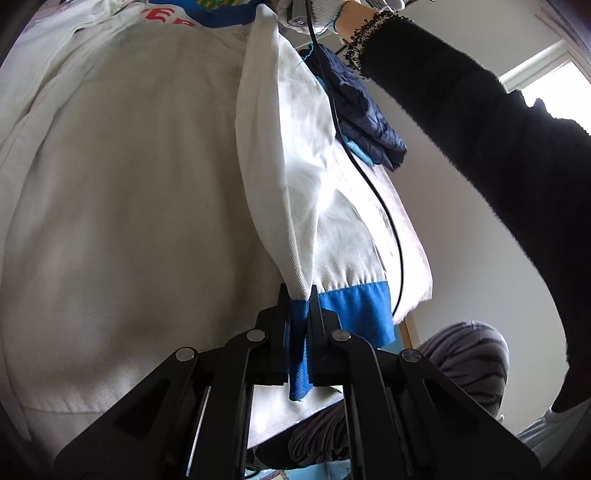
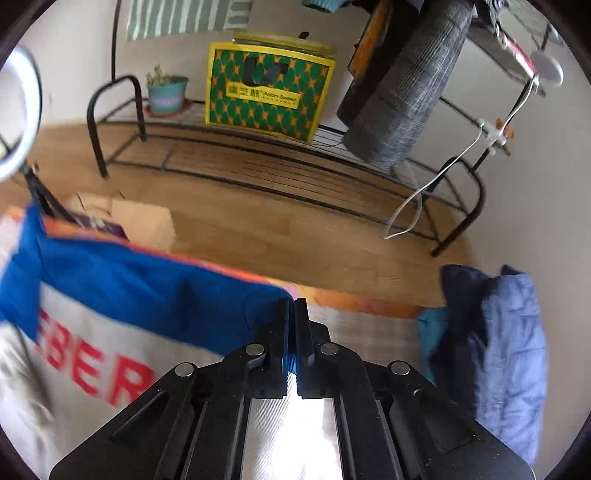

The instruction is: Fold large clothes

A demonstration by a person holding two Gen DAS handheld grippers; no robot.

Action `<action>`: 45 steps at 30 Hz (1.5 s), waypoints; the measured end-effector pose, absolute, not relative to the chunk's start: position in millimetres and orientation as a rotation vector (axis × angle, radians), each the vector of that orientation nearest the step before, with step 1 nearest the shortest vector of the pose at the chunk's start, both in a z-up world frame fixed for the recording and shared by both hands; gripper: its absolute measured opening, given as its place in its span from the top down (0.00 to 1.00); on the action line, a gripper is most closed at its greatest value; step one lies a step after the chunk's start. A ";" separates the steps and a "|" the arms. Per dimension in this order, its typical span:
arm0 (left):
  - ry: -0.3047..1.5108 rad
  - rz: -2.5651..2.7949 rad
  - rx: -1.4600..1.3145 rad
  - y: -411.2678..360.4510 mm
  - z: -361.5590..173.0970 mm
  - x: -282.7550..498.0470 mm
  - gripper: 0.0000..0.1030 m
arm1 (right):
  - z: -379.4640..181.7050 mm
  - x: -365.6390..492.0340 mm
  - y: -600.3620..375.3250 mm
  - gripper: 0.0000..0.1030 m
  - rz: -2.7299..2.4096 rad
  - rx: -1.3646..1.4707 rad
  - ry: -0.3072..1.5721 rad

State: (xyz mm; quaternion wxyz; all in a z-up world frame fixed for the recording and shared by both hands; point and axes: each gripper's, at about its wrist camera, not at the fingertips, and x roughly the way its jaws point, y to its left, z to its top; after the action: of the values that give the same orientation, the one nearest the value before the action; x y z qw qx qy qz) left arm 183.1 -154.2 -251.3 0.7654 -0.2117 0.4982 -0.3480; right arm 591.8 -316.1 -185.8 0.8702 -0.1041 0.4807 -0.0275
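Black fingers of the left gripper (image 1: 300, 306) pinched the blue cuff (image 1: 351, 314) of a white jacket (image 1: 122, 206), the cuff's edge hanging down between them toward six o'clock. From that grip the sleeve (image 1: 291, 166) rose toward twelve o'clock, where a gloved hand (image 1: 325, 14) in a black sleeve held a device; a navy quilted garment (image 1: 365, 110) lay at one o'clock. In the right wrist view, the right gripper (image 2: 294, 314) was pressed together on blue fabric of the same jacket, whose blue band (image 2: 147, 291) and red lettering (image 2: 96, 369) spread toward nine o'clock. Beyond, at twelve o'clock, a green and yellow box (image 2: 269, 88) stood on a black wire rack (image 2: 258, 162).
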 end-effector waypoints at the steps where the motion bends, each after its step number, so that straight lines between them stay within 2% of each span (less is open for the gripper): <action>1: 1.093 -0.748 -0.466 -152.3 -254.2 185.4 0.96 | -190.5 597.3 -310.6 0.99 -0.054 -0.220 1.004; 4: 1.128 -0.730 -0.492 -148.1 -265.9 188.5 0.96 | -221.8 610.7 -290.1 0.99 -0.003 -0.241 1.030; 8: 1.129 -0.727 -0.493 -144.0 -267.5 187.0 0.96 | -233.0 612.0 -294.4 0.96 0.195 -0.025 1.091; 10: 1.122 -0.727 -0.488 -143.4 -267.6 184.9 0.96 | -215.3 602.0 -307.3 0.85 0.221 0.038 1.063; 12: 1.124 -0.727 -0.496 -144.7 -267.6 185.4 0.96 | -193.8 582.3 -319.2 0.63 0.237 0.074 1.029; 13: 1.124 -0.728 -0.500 -143.1 -267.5 185.6 0.96 | -183.0 569.6 -324.2 0.62 0.246 0.074 1.015; 17: 1.117 -0.732 -0.492 -148.5 -267.3 181.8 0.96 | -170.1 531.8 -337.0 0.62 0.185 0.024 1.107; 22: 1.099 -0.739 -0.468 -150.1 -261.6 181.3 0.96 | -198.7 523.7 -340.2 0.62 0.167 0.074 1.240; 23: 1.097 -0.743 -0.465 -151.0 -260.5 182.1 0.96 | -206.1 527.2 -340.2 0.76 0.145 0.055 1.242; 24: 1.094 -0.748 -0.465 -149.6 -258.5 182.2 0.96 | -211.6 528.0 -337.9 0.99 0.124 0.025 1.229; 26: 1.087 -0.759 -0.474 -150.4 -255.4 182.0 0.96 | -212.9 529.0 -327.6 0.99 0.084 -0.032 1.215; 30: 1.113 -0.764 -0.518 -146.2 -260.7 188.9 0.96 | -191.3 514.9 -276.4 1.00 0.146 -0.266 1.031; 33: 1.140 -0.747 -0.536 -141.4 -268.6 192.5 0.96 | -218.2 521.4 -250.0 1.00 0.188 -0.335 1.074; 37: 1.156 -0.747 -0.550 -136.0 -273.2 195.5 0.96 | -259.0 534.8 -246.3 0.99 0.225 -0.247 1.171; 41: 1.168 -0.744 -0.562 -130.1 -274.4 194.8 0.96 | -257.9 538.2 -256.6 0.94 0.276 -0.127 1.160; 43: 1.172 -0.740 -0.564 -129.2 -272.2 194.8 0.96 | -240.0 529.9 -272.9 0.89 0.319 -0.018 1.170; 45: 1.163 -0.730 -0.544 -127.0 -268.3 195.6 0.96 | -214.1 507.8 -294.8 0.78 0.366 0.062 1.129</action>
State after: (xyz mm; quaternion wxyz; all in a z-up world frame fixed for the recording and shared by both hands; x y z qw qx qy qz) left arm 195.6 -127.0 -268.3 0.7395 -0.2480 0.5301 -0.3326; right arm 507.8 -294.8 -214.1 0.8286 0.0293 0.5318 0.1725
